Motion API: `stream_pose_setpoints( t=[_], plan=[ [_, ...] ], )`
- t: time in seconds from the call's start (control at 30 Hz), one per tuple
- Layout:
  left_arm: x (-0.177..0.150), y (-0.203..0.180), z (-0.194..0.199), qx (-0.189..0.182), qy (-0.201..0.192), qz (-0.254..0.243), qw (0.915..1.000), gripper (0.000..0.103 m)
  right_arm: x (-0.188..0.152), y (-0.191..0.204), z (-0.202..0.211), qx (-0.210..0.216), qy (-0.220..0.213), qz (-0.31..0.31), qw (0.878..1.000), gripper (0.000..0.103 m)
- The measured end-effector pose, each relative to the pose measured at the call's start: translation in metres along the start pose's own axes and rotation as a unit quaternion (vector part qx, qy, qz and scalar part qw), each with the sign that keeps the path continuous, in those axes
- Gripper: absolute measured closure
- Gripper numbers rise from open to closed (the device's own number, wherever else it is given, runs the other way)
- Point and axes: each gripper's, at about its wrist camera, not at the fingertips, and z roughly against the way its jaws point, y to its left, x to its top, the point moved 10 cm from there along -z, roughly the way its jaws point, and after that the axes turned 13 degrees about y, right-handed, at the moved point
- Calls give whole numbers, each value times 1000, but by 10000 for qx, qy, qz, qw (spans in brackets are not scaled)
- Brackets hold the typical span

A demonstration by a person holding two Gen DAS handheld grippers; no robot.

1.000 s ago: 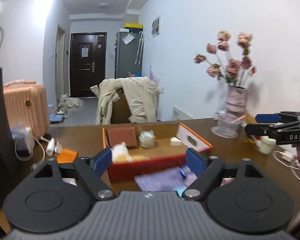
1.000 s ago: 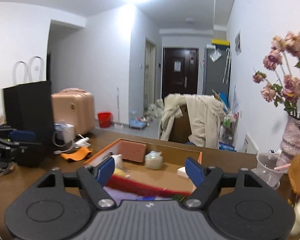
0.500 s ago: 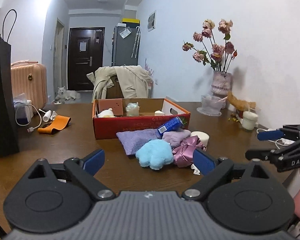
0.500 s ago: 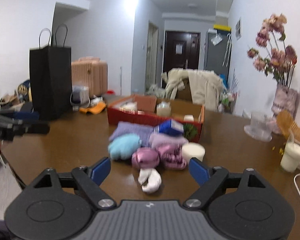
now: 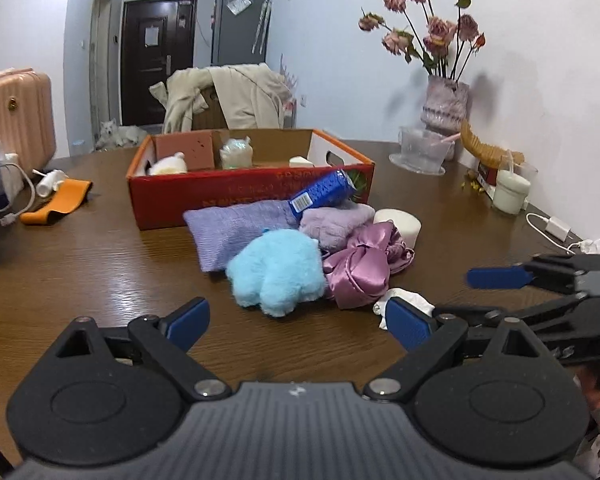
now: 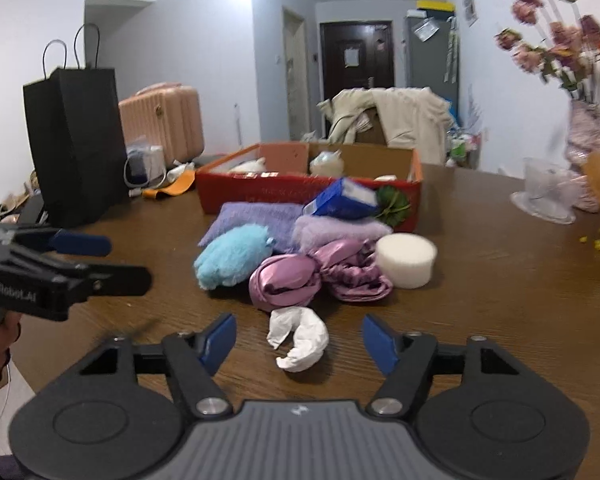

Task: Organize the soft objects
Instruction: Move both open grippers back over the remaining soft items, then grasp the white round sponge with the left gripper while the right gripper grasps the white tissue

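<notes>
Now both grippers have descended toward the soft pile before the red box (image 5: 204, 196): left gripper (image 5: 296, 318) wide open, empty; right gripper (image 6: 298, 338) just narrowing, unclamped, around the white crumpled piece (image 6: 298, 338), so pickup appears imminent.

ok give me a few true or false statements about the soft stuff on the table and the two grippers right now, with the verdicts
1. The fluffy blue toy lies inside the red box. False: it lies on the table in front of the box.
2. The crumpled white tissue lies on the table ahead of the right gripper, with neither pad pressing on it. True.
3. The left gripper is clamped on the pink satin cloth. False: its jaws are wide open and empty.
4. The blue packet rests on the pile, against the box front. True.
5. The white foam cylinder stands left of the blue toy. False: it stands at the right end of the pile.
</notes>
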Motion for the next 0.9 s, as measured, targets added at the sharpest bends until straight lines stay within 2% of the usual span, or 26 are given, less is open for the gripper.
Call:
stream_pose_setpoints(
  t=[0.17,0.3,0.33,0.4,0.43,0.53,0.6,0.67,0.77,0.83,0.87,0.9],
  plan=[
    [16,-4,-25,13,153,6,9999,7,5,-7,-34,-89,178,76,9998,53],
    [49,-23,-41,-230,40,-107,9997,12,1,-12,-52,7,391,320,9987,88],
    [58,-32,-48,-313,31,-161,9994,15,2,-15,-52,93,368,262,9989,88],
    [77,-54,-67,-512,91,-329,9981,28,4,-28,-49,59,357,186,9992,90],
    [83,-64,-76,-596,115,-408,9973,29,4,-37,-47,-15,349,142,9993,90],
    [101,-93,-114,-629,302,-522,9962,31,9,-89,-34,-476,296,-231,9982,90],
    [109,-108,-138,-626,360,-582,9957,24,13,-130,-24,-819,227,-492,9952,90],
    [107,-116,-156,-473,461,-624,9959,24,18,-159,-19,-1045,182,-650,9922,90],
    [104,-120,-178,-481,689,-444,9955,26,27,-185,-15,-1147,90,-713,9908,90],
    [103,-122,-185,-485,792,-390,9949,36,37,-190,-19,-1083,35,-654,9920,90],
    [102,-122,-187,-485,819,-368,9948,45,42,-190,-22,-1047,20,-596,9927,90],
    [101,-122,-188,-475,807,-353,9950,46,44,-190,-24,-998,4,-552,9935,90]
  ],
)
